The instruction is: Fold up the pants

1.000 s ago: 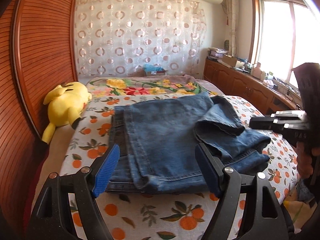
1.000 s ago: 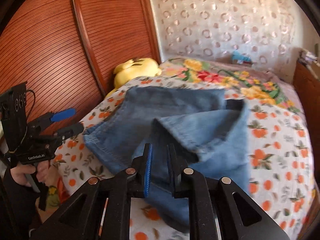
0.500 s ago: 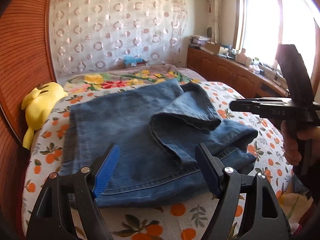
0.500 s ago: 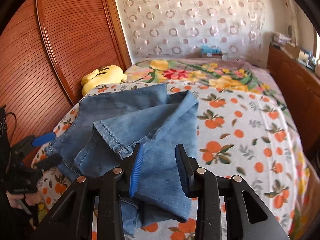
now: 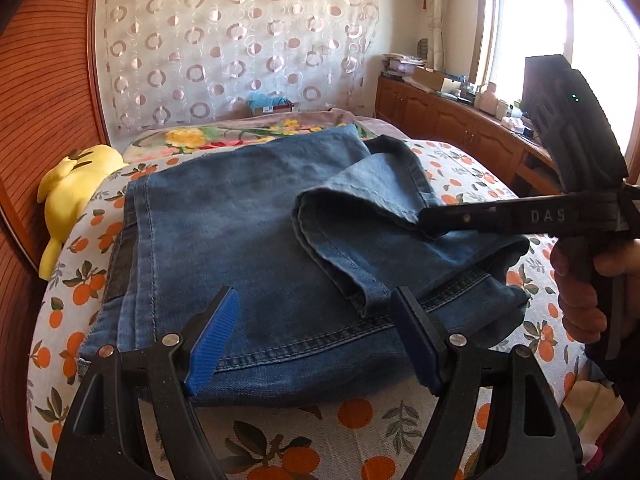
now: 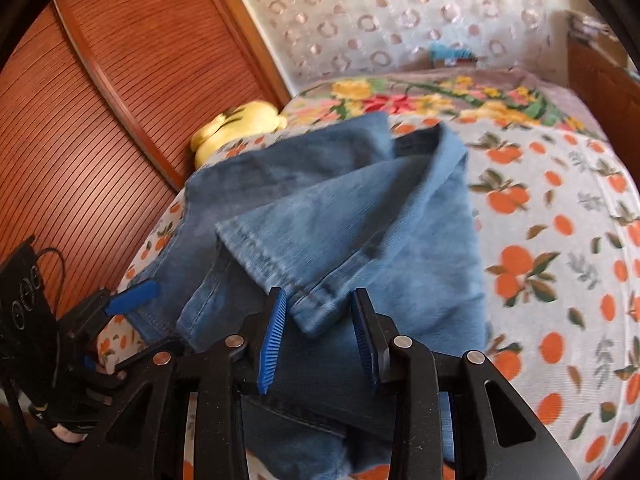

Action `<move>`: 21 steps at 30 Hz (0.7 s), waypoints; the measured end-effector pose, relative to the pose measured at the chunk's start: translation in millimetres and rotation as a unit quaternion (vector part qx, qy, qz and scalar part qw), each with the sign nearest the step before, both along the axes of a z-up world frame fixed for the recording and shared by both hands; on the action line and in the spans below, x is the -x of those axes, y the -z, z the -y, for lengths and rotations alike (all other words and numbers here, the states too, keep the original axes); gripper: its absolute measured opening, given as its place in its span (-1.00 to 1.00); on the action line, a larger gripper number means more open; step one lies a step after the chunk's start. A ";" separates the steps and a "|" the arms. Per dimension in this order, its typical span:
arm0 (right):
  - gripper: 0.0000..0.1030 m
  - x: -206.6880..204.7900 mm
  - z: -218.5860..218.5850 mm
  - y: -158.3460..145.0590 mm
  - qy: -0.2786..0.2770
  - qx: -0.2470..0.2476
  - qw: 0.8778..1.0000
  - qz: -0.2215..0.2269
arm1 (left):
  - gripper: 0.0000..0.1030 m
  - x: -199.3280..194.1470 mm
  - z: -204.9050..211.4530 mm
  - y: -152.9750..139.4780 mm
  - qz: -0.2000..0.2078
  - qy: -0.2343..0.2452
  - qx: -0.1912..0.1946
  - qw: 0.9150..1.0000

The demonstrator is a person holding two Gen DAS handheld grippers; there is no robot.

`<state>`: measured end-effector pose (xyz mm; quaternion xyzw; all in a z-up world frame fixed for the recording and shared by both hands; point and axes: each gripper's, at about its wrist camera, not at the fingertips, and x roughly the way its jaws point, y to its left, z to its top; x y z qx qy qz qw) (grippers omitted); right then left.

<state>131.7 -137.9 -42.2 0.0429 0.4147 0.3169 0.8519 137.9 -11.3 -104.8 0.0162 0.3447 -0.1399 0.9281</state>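
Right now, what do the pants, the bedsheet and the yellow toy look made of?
Pants: blue denim, matte, faded, with visible stitched seams and hems. Bedsheet: thin woven cloth, likely cotton, matte, printed with oranges. Yellow plush toy: soft fuzzy fabric, stuffed by its rounded shape.

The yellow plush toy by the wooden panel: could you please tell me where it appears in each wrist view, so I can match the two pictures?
Left wrist view: the yellow plush toy lies at the left edge, beside the wooden panel, left of the jeans.
Right wrist view: it sits upper centre-left, just behind the far edge of the jeans, partly hidden.
Shared landmark: the circle-patterned curtain behind the bed.
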 end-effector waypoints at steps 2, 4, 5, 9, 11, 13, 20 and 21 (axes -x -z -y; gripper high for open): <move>-0.29 -4.1 -8.7 1.3 0.002 0.018 1.000 0.005 | 0.52 0.0 0.9 1.7 -0.002 0.002 0.001 1.000; -0.29 -3.6 -12.1 1.0 0.003 0.013 1.000 0.008 | 0.52 -0.2 1.4 1.6 -0.003 0.004 0.000 1.000; -0.29 -5.5 -8.0 1.4 0.007 0.006 1.000 0.010 | 0.52 -0.3 2.0 1.6 -0.003 0.005 -0.001 1.000; -0.74 -7.0 3.6 0.2 0.011 -0.007 0.999 0.036 | 0.52 -1.9 3.0 1.2 -0.002 0.008 -0.003 1.000; -0.79 -1.1 3.4 -0.6 0.004 -0.004 0.998 0.058 | 0.52 -2.8 3.4 1.0 -0.003 0.012 0.001 1.000; -0.80 2.6 18.5 14.5 0.007 -0.001 0.997 0.074 | 0.49 -5.7 5.4 1.1 -0.002 0.020 0.007 1.000; -0.83 26.0 38.2 5.8 0.026 -0.005 0.993 0.117 | -0.08 -18.4 19.9 8.0 -0.029 0.047 -0.003 0.998; -0.83 28.0 39.6 4.1 0.029 -0.005 0.992 0.123 | -0.15 -19.8 21.0 9.2 -0.033 0.048 -0.003 0.998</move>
